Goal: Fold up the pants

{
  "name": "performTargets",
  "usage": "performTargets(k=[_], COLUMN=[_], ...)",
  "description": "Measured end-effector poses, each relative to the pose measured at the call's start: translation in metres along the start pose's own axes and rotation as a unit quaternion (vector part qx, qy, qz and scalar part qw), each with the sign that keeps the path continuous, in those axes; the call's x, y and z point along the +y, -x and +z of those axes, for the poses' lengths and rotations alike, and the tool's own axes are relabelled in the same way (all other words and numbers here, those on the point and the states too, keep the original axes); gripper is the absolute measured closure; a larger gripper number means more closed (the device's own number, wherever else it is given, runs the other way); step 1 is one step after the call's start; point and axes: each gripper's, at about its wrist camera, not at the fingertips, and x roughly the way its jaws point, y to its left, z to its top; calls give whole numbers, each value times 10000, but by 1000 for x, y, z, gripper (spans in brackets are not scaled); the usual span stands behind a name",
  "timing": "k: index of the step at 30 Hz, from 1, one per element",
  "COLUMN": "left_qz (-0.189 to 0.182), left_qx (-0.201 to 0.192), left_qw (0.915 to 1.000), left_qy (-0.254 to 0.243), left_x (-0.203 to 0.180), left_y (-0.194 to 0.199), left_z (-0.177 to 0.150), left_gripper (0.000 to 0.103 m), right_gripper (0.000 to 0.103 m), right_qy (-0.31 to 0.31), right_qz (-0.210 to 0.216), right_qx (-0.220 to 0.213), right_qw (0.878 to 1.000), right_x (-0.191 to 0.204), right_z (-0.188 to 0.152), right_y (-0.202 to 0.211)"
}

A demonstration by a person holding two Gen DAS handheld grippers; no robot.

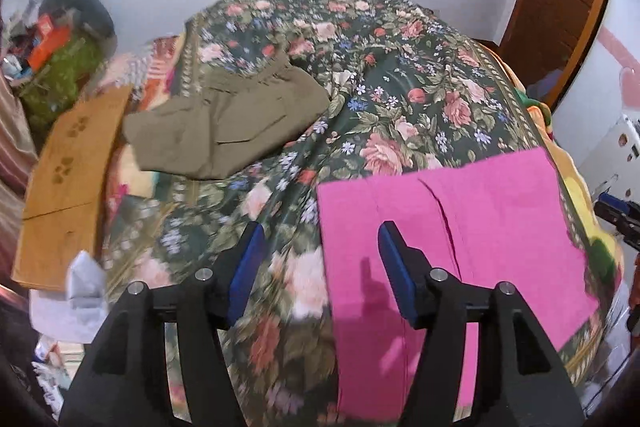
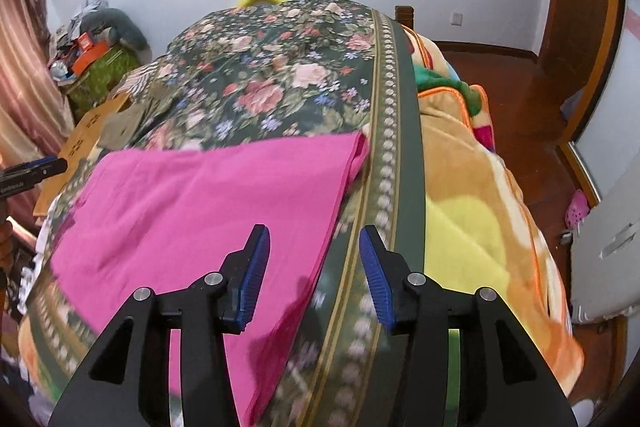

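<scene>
Olive garment [image 1: 228, 127] beyond pink pants [image 1: 452, 235].

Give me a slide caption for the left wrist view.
Open left gripper above floral bedspread, beside folded pink pants; olive pants behind.

Folded pink pants [image 1: 460, 227], flat on the floral bedspread [image 1: 360, 67]

Two garments on the floral bedspread [image 1: 400, 75]: one pink pants [image 1: 480, 227] lower right, one olive pants [image 1: 228, 131] centre left. One cardboard sheet [image 1: 68, 187] far left. Two grippers below.
</scene>
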Motion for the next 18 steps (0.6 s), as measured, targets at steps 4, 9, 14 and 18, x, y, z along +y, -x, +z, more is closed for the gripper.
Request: performTargets(k=[4, 9, 14, 18], left_qz=[-242, -562, -1033, -1052], left_qx=[351, 801, 999, 917], left_qw=[9984, 9928, 9861, 9878], left_qy=[373, 696, 830, 690], left_x=[9, 18, 16, 12], left_y=[-37, -78, -95, -95], left_z=[14, 18, 15, 14], left_gripper=[37, 37, 41, 49], right_gripper=[60, 60, 60, 61], right_qy=[-129, -239, -650, -761], right_qz=[23, 36, 356, 648], right_qx=[207, 425, 617, 482], right_qw=[9997, 9988, 9953, 9938], right_x=[-13, -24, -37, -37], right_z=[18, 35, 39, 40], right_y=[-30, -70, -98, -103])
